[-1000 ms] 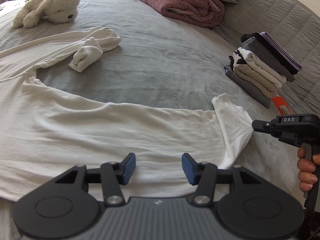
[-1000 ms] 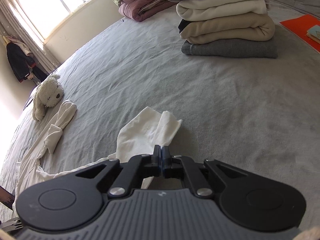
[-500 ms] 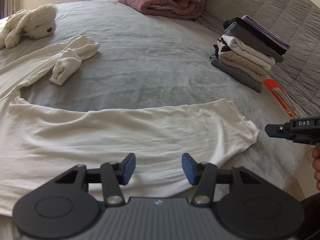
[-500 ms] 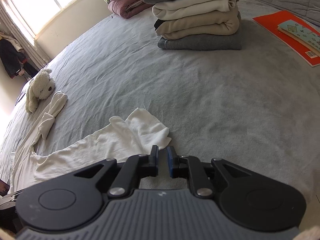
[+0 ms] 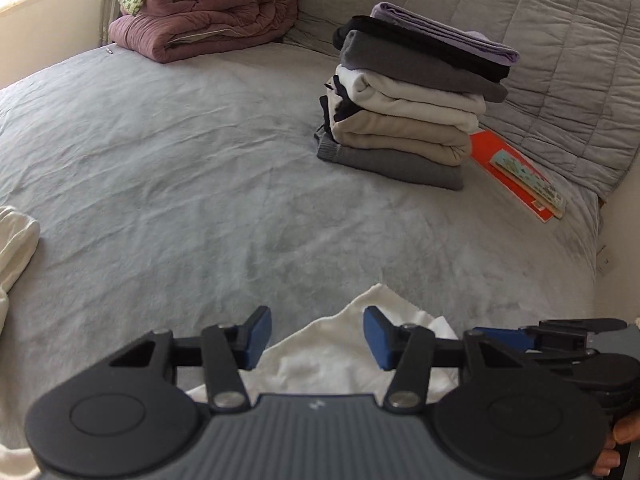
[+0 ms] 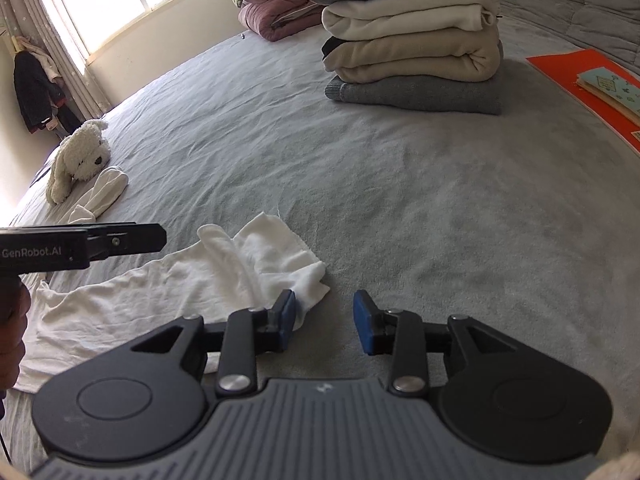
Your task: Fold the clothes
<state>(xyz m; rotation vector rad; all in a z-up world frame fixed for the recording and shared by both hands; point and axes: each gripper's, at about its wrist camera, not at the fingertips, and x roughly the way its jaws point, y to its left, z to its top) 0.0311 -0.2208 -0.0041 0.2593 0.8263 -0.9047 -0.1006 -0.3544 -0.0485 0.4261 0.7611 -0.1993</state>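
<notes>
Currently both jaws spread, nothing held: left gripper (image 5: 317, 338) over the white shirt (image 6: 168, 300) corner on the grey bed (image 6: 400, 208), right gripper (image 6: 324, 322) just beside that corner. Folded stack (image 6: 412, 60) well apart.

Plush dog (image 6: 78, 158), orange book (image 5: 516, 174), rolled maroon quilt (image 5: 208, 8).
</notes>
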